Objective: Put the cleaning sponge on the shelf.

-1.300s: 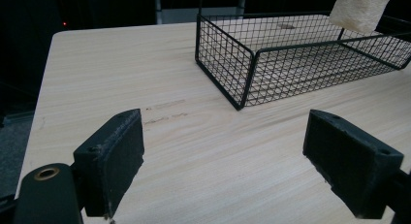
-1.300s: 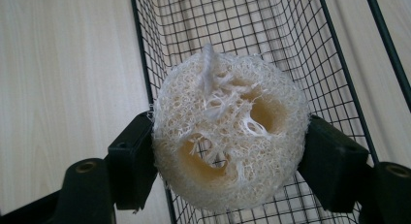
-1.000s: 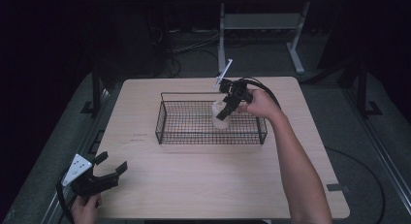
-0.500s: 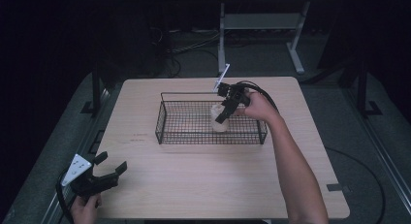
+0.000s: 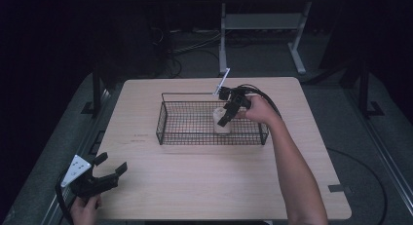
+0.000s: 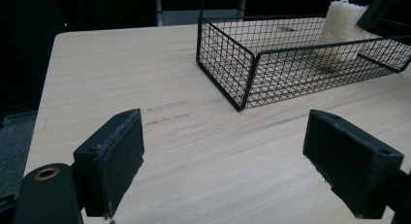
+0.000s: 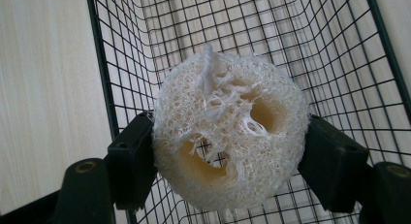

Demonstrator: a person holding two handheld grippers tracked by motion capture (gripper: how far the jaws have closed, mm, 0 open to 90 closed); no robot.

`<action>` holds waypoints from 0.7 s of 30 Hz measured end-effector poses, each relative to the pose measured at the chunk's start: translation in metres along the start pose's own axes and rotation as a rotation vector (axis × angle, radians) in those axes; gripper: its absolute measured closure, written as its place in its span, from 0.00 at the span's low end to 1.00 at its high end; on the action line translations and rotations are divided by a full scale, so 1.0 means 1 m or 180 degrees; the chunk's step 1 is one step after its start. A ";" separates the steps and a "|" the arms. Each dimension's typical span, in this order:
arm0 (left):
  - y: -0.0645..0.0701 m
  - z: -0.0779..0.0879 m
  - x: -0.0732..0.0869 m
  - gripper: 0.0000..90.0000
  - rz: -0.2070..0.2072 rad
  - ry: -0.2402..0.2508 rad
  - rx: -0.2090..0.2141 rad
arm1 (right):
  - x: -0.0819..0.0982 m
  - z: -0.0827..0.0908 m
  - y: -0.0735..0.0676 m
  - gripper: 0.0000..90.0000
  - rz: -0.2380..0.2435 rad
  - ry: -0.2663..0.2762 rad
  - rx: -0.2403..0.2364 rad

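Pale, fibrous loofah (image 7: 230,136) sits clamped between the pads of the right claw (image 5: 228,111), held upright inside the black wire basket (image 5: 165,123) near its right end, at or just above the mesh floor; contact cannot be told. To place it well, I would lower until it rests on the wire, then part the pads slowly so the springy fibres don't snag, and lift straight up clear of the rim. The left claw (image 5: 108,169) rests apart and empty at the counter's (image 5: 195,176) near left corner.
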State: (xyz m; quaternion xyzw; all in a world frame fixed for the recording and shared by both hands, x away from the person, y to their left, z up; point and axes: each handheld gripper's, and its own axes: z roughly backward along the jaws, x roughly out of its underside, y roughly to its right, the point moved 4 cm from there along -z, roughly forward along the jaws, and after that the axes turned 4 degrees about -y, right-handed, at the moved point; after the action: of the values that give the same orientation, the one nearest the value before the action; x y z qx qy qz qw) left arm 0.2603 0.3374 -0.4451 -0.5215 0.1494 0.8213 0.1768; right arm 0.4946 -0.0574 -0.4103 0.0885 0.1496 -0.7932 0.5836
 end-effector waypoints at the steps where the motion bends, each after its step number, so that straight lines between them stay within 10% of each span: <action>1: 0.000 0.000 0.000 0.15 -0.0001 0.0001 -0.0003 | 0.001 -0.001 0.000 0.31 -0.0019 0.0024 -0.0020; 21: 0.003 -0.002 0.000 0.15 -0.0014 -0.0023 0.0006 | 0.018 -0.022 0.003 0.31 -0.0126 0.0033 -0.0100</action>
State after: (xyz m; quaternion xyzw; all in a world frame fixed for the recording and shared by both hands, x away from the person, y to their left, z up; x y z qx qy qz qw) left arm 0.2610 0.3339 -0.4459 -0.5186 0.1484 0.8226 0.1797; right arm 0.4917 -0.0666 -0.4375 0.0805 0.1668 -0.8017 0.5683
